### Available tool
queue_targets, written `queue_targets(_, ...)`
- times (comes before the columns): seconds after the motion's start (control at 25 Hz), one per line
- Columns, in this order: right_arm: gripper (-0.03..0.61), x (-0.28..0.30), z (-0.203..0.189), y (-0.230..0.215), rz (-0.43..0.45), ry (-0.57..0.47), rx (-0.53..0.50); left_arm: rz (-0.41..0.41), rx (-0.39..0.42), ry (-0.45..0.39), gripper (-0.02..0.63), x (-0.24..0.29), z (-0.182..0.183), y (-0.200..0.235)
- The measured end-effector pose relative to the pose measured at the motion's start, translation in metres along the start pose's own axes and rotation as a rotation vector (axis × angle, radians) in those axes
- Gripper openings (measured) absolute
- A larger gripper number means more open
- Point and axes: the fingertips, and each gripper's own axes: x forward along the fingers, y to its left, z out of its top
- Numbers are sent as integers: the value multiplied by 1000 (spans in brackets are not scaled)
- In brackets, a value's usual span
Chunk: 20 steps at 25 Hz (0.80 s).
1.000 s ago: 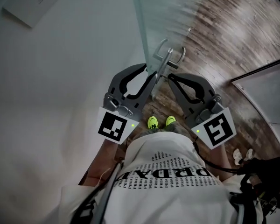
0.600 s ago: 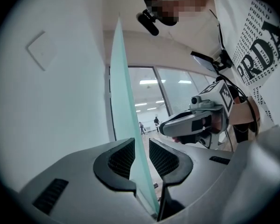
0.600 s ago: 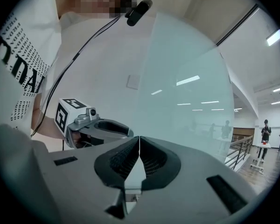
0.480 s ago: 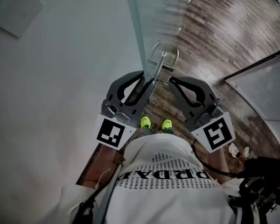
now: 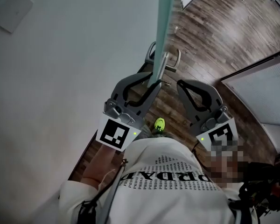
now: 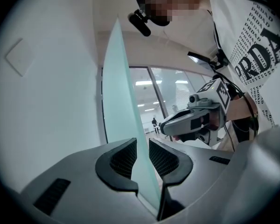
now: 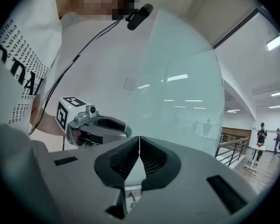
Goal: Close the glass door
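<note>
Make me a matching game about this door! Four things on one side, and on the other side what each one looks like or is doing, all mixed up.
Things:
1. left gripper
2. right gripper
3. floor
4. door handle

Descriptions:
A. jaws pressed together at the tips
B. dark wood planks
C. silver metal, fixed on the glass door
D. the door's edge sits between its jaws

Right pairs: 1-D, 2-A, 3-B, 4-C
</note>
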Motion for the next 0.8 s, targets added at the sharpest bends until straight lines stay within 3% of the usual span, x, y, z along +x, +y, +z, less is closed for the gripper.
queue_targets(0.28, -1, -4, -5, -4, -12, -18, 19, -1, -11, 23, 84, 12, 2, -25)
queue_targets(0.64, 0, -4, 3, 1, -120, -34, 62, -128, 3, -24, 84, 24, 3, -37)
queue_targets(0.8, 0, -5, -4, -3, -113, -22, 59, -128, 7, -28, 84, 28, -3, -40)
